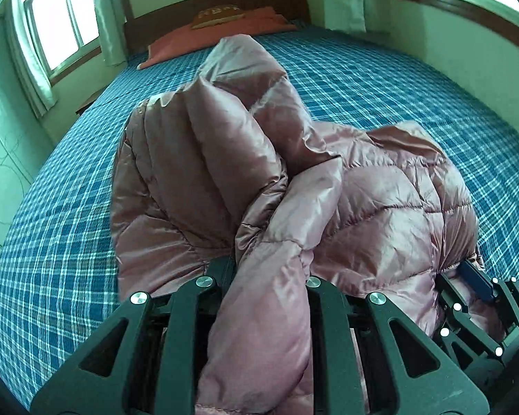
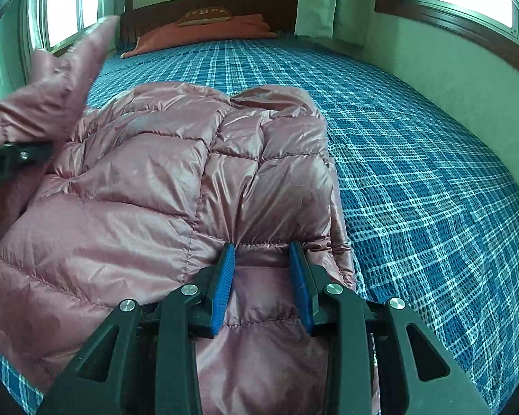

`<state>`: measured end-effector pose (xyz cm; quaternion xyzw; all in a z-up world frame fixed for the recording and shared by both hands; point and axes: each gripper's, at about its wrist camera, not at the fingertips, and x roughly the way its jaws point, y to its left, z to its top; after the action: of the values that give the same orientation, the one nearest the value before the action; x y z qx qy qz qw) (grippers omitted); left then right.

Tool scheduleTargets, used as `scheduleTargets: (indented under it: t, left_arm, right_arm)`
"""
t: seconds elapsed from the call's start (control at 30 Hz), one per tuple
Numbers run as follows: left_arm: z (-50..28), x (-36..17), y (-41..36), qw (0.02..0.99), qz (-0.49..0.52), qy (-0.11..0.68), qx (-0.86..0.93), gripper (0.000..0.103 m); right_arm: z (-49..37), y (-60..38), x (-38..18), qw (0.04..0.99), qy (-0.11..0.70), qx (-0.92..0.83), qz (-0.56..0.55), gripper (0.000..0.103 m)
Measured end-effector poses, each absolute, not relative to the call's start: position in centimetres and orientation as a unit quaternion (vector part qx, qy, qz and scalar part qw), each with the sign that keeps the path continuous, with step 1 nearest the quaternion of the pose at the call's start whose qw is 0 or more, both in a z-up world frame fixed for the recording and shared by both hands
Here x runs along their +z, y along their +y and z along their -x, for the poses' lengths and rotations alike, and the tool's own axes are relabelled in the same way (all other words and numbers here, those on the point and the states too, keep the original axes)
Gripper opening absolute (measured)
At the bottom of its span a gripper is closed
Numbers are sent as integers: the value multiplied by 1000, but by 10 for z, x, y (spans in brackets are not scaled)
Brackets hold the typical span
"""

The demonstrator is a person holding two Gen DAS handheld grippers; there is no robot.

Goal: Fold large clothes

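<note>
A pink quilted down jacket (image 1: 363, 207) lies on the bed's blue plaid sheet (image 1: 398, 86). My left gripper (image 1: 270, 273) is shut on a bunched fold of it, and the fabric covers the pads. That fold rises in a peak above the rest. In the right wrist view the jacket (image 2: 155, 190) lies flatter, and my right gripper (image 2: 264, 252) pinches its near edge between blue pads (image 2: 225, 283). The cloth puckers at the fingertips. The left gripper (image 2: 17, 157) shows at the left edge with a lifted flap. The right gripper (image 1: 481, 294) shows at the lower right of the left wrist view.
The plaid sheet (image 2: 415, 173) stretches bare to the right of the jacket and beyond it. An orange pillow (image 2: 204, 33) lies against the dark wooden headboard (image 1: 225, 0). Curtained windows (image 1: 62, 24) stand at the left and a wall runs along the bed's right side.
</note>
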<state>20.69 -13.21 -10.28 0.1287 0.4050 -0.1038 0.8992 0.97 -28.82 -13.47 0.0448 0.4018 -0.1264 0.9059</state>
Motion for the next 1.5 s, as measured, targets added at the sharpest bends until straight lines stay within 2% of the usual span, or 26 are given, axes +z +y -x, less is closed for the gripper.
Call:
scheduleTargets:
  t: [0.57,0.93,1.27,1.37,1.5]
  left_arm:
    - [-188,-85,-189,889,-167,394,-164,16]
    - [-181,-133,-181,884,-202,387,-169,17]
    - [-170,-138,-175,893,-202,364,-174,17]
    - [-160,-130,-174,896,-197,359,-170,25]
    - [-145,-118,-169,901,-185,347,-183,49]
  right_arm:
    - [-9,-297,-135,906,401,-115,-63,33]
    - [-9,-297,-137,907,400,-113,-63,33]
    - [-11,-295,-136,906,403,-115,-58,33]
    - [-10,-297,-134,906,404,-113,-63,33]
    - [-7,-298,-131,906,404,-113,-64,33]
